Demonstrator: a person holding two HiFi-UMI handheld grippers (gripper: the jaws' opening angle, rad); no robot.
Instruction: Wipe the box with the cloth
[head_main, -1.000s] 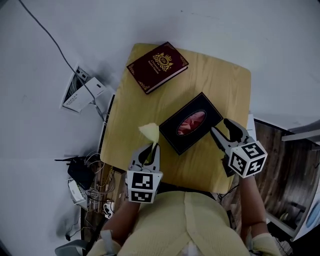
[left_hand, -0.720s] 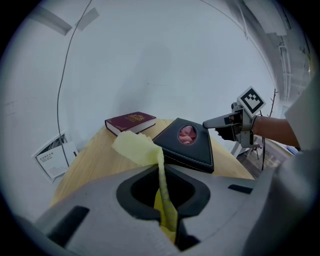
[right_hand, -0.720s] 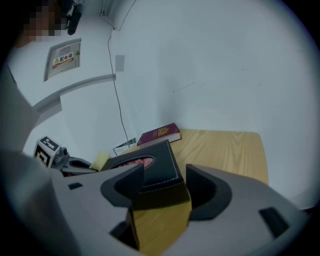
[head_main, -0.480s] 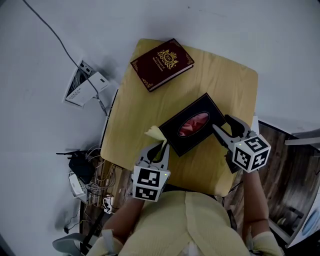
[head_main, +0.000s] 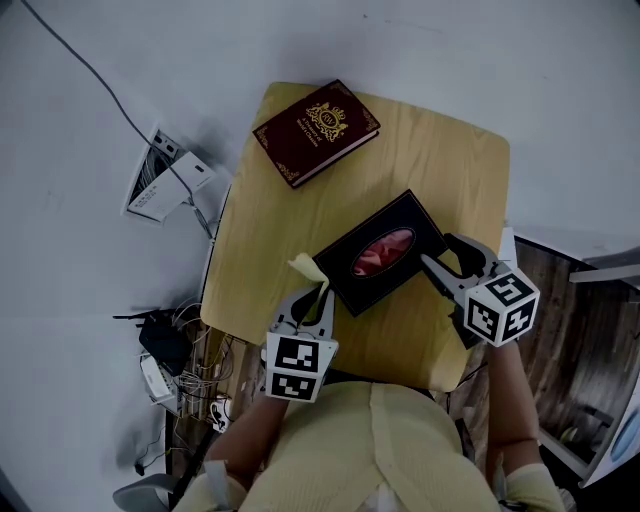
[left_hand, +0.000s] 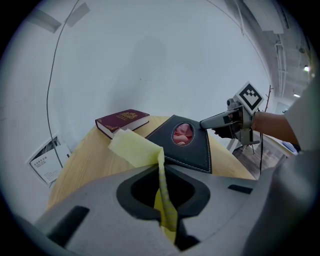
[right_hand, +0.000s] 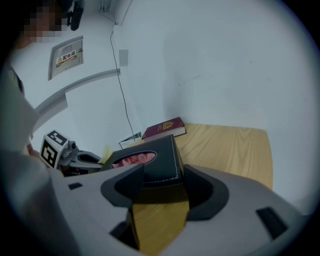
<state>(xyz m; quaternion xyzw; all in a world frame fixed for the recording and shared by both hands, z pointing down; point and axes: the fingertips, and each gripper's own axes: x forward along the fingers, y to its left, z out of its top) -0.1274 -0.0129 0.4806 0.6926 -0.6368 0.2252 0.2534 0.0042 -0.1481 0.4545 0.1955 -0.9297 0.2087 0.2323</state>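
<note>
Left gripper (head_main: 310, 297) pinches the cloth (head_main: 305, 268) just off the box's (head_main: 385, 255) left corner. Right gripper's (head_main: 437, 250) 2 jaws, just opened wide, straddle the box's right end unclamped. A wipe would likely shove the loose box askew.

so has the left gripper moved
Yes, slightly: the left gripper, holding the cloth, has edged right along the table's near edge, closer to the box's near corner.
</note>
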